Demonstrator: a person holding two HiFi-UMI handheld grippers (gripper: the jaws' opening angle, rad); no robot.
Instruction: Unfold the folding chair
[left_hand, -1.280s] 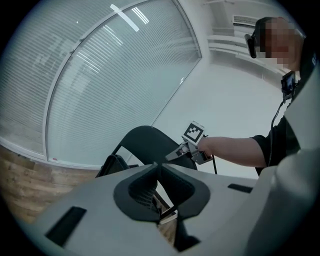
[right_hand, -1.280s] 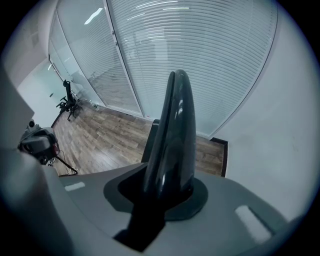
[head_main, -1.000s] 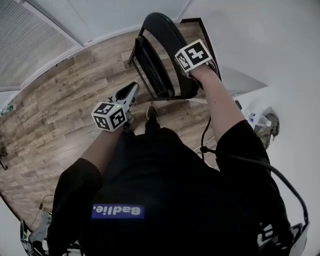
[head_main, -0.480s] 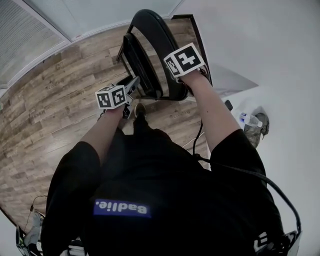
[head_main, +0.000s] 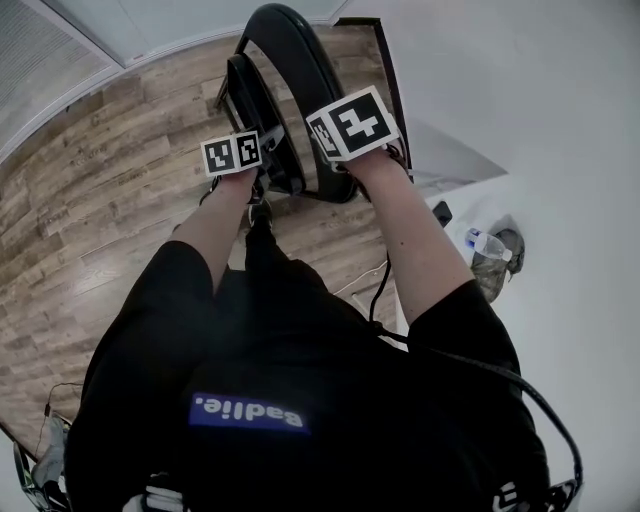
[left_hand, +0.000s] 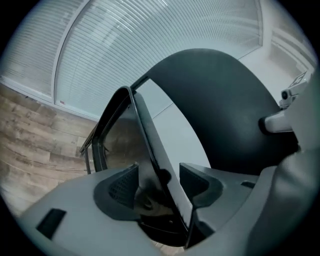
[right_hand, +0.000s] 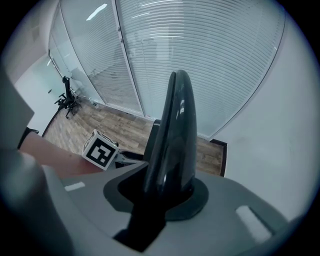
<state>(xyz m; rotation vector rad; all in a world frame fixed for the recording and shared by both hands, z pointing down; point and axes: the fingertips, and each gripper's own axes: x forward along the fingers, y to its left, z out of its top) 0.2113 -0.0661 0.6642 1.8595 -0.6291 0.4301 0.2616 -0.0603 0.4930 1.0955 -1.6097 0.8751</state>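
The black folding chair stands folded against the white wall, its curved backrest (head_main: 300, 55) uppermost and its seat panel (head_main: 248, 105) flat in front of it. My right gripper (right_hand: 167, 192) is shut on the backrest's top edge (right_hand: 175, 125); in the head view only its marker cube (head_main: 350, 122) shows. My left gripper (left_hand: 160, 182) straddles the seat's thin edge (left_hand: 150, 145). Its jaws are opening, with the edge between the pads and a gap at the right pad (left_hand: 197, 182). The left gripper's cube (head_main: 232, 153) sits beside the seat.
Wood plank floor (head_main: 90, 200) spreads to the left, with a glass wall with blinds (left_hand: 150, 40) beyond the chair. A white wall (head_main: 540, 120) is close on the right. A plastic bottle (head_main: 478, 243) and a bag lie by the wall. A cable (head_main: 380, 290) trails at the person's side.
My left gripper has travelled forward and down from beside the person's leg to the seat's edge, and its jaws have parted. The right gripper has stayed on the backrest.
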